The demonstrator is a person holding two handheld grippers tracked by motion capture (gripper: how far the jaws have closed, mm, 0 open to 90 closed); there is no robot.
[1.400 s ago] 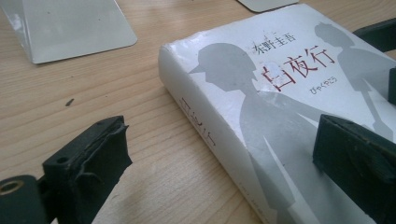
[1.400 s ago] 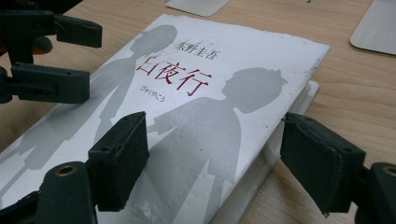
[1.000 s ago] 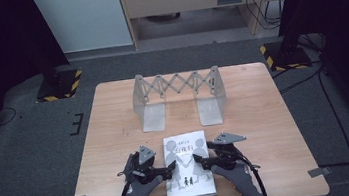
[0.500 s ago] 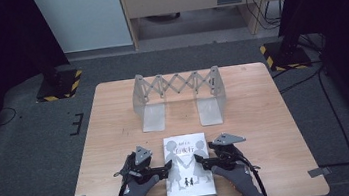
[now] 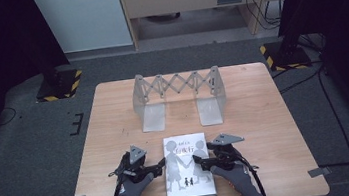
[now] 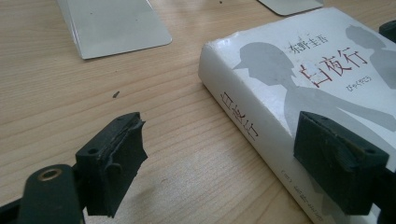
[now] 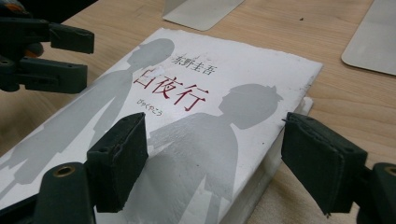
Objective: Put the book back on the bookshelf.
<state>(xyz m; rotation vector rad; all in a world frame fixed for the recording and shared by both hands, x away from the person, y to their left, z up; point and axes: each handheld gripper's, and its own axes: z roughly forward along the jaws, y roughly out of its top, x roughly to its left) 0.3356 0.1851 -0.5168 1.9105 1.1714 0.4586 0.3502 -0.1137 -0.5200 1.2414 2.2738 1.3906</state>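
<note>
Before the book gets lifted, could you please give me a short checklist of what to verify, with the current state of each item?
1. Book lies flat on the table: ok.
2. Left tool at the book's spine edge, jaws just closing, one above the cover and one over the table beside the spine: ok.
3. Left tool gripping the book: not ok, pads not pressing yet.
4. Right tool straddles the opposite edge: ok, still open.
5. Bookend rack stands apart from the book: ok.

Book (image 6: 327, 84) right part cut off by frame edge, left gripper view.
</note>
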